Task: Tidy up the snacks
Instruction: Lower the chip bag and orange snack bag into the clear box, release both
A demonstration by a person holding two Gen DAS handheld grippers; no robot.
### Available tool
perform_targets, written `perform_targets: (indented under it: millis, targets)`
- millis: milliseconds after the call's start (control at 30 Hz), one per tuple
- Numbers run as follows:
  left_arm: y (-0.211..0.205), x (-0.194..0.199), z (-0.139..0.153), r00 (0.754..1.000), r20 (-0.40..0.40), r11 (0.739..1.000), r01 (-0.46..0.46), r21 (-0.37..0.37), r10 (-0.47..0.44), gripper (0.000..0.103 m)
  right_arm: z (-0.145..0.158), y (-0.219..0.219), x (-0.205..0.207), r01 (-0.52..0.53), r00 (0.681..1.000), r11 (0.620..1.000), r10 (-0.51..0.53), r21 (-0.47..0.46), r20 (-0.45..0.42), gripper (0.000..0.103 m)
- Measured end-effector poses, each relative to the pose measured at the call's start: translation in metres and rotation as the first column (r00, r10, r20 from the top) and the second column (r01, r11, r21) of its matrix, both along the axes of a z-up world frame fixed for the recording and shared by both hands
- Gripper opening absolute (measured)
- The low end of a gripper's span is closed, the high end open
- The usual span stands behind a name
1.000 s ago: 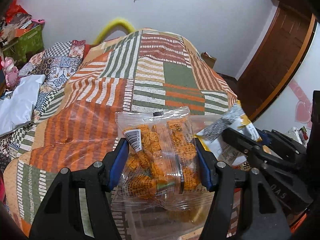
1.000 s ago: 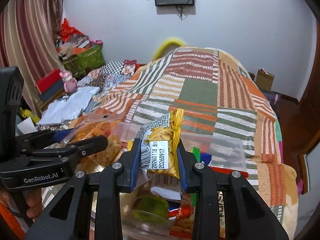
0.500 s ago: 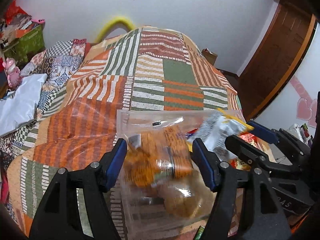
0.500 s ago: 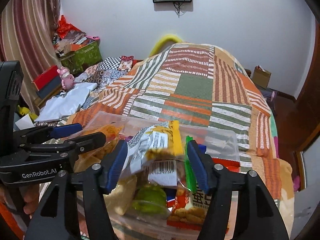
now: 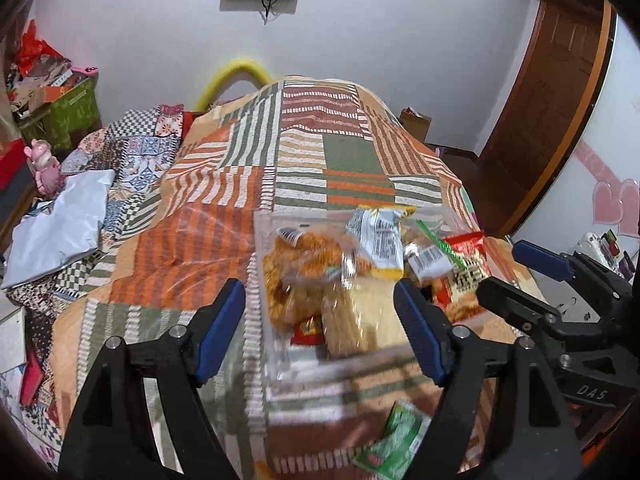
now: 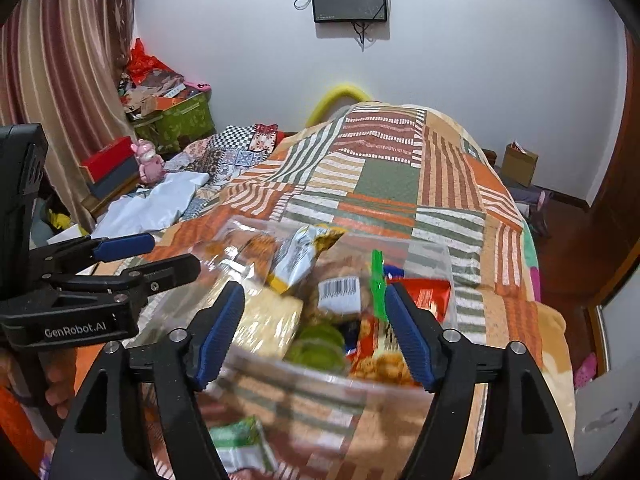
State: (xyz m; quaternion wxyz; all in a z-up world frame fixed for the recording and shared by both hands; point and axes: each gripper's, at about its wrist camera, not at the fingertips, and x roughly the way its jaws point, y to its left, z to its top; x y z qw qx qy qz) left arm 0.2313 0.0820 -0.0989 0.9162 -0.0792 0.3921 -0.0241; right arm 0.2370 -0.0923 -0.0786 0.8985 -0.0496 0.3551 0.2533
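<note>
Patchwork bedding in orange, green and white stripes covers the bed (image 5: 340, 168), which serves as the working area; a white wall with a mounted screen closes the background. Near the foot of the bed stands a clear plastic container (image 5: 264, 360), and most snacks visible lie inside it: an orange-filled clear packet (image 5: 304, 276), a white-and-yellow packet (image 5: 378, 240), a pale wafer block (image 5: 368, 316) and a red packet (image 5: 466, 268). One green packet (image 5: 394, 440) lies on the bedding just outside the container's near wall, so the task appears largely done, with at least this item left to collect. The container's long axis appears to run left to right across the bed, with its open top facing upward, though motion blur limits certainty. The white-and-yellow packet stands tilted, its long axis running up and away from the cameras, crimped end uppermost. The left gripper (image 5: 320, 332) hovers over the container with its fingers spread and holding nothing. The right gripper (image 6: 316, 332) is likewise released, fingers apart above the contents, with no item between them.
</note>
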Motion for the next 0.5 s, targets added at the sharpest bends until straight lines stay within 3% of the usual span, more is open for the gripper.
perform_targets:
  millis: [300, 500]
  targets:
    - [0.011, -0.051, -0.015, 0.998, -0.046, 0.999, -0.032, 0.030, 0.033, 0.082, -0.014, -0.009, -0.035, -0.017, 0.999, 1.000, 0.017, 0.006, -0.049, 0.076]
    - [0.024, -0.083, -0.043, 0.992, -0.117, 0.998, -0.051, 0.034, 0.055, 0.082, -0.031, -0.013, -0.054, -0.028, 0.994, 1.000, 0.029, 0.007, -0.106, 0.077]
